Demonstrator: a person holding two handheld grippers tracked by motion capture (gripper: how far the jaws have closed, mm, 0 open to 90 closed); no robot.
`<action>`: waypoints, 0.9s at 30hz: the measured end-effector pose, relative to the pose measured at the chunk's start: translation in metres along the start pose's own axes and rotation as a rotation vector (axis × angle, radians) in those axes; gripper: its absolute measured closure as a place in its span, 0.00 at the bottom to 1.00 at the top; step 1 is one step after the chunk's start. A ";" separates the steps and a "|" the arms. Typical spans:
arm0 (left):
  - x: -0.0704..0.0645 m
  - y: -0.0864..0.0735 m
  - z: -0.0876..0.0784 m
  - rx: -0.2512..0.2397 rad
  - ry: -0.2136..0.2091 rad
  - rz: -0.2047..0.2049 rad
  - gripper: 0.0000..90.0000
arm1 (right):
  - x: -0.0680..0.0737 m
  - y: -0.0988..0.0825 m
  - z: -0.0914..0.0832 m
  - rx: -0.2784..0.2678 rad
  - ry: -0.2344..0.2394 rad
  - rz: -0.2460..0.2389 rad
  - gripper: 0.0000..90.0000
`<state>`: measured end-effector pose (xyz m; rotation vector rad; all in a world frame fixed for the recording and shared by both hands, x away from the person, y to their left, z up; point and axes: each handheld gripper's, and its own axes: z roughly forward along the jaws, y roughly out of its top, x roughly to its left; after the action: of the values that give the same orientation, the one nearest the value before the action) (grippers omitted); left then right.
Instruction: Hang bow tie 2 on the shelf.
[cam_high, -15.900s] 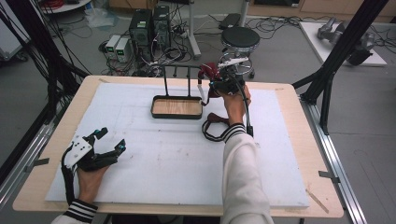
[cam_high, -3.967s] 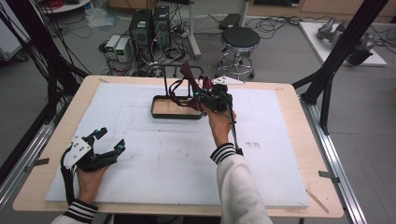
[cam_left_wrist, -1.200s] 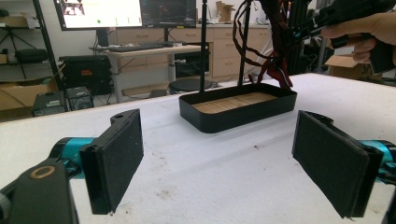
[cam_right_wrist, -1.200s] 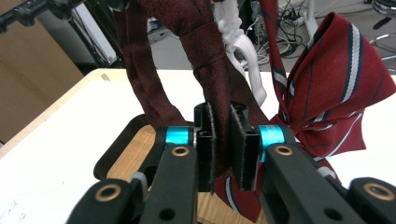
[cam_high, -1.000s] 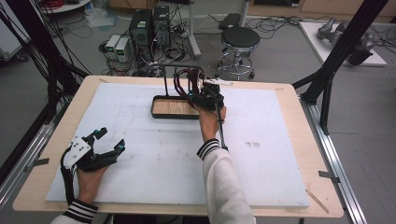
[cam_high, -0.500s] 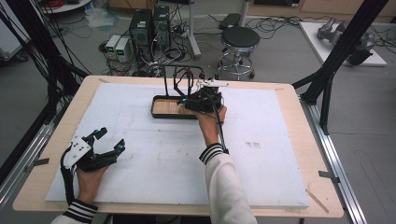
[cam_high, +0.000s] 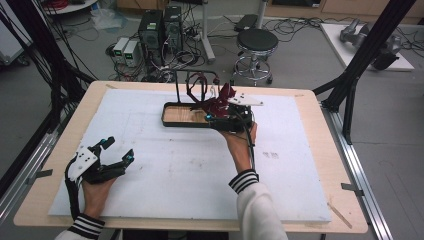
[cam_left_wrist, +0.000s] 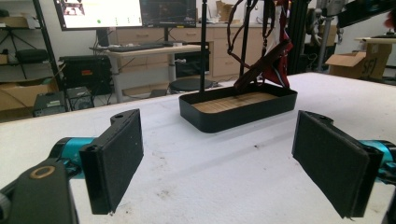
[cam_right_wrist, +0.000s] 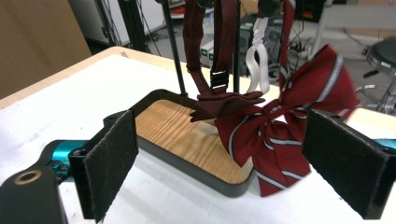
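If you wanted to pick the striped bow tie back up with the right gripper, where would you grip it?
Probably at the knot of the striped bow tie, where the two wings pinch in. It hangs by its strap from the rack over the tray rim, facing the right gripper, so come straight in level from the front, open jaws either side of the knot.

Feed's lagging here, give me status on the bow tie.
Right gripper open, fingers clear, just released. Striped bow tie hangs on the rack over the tray. Left gripper open, idle. Nothing in the way.
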<state>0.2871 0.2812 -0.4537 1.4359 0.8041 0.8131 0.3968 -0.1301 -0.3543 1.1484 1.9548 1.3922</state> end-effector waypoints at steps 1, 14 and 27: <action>0.000 0.000 0.000 -0.001 0.001 -0.001 0.19 | -0.001 -0.001 -0.005 -0.007 0.006 -0.006 0.11; -0.001 0.000 0.000 0.000 0.000 0.007 0.19 | -0.015 -0.059 -0.099 -0.160 -0.054 -0.082 0.11; -0.001 0.000 0.000 -0.001 -0.001 0.012 0.19 | -0.040 -0.108 -0.143 -0.262 -0.106 -0.078 0.11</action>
<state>0.2866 0.2802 -0.4538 1.4414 0.7945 0.8214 0.2697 -0.2532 -0.4049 0.9918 1.6680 1.4642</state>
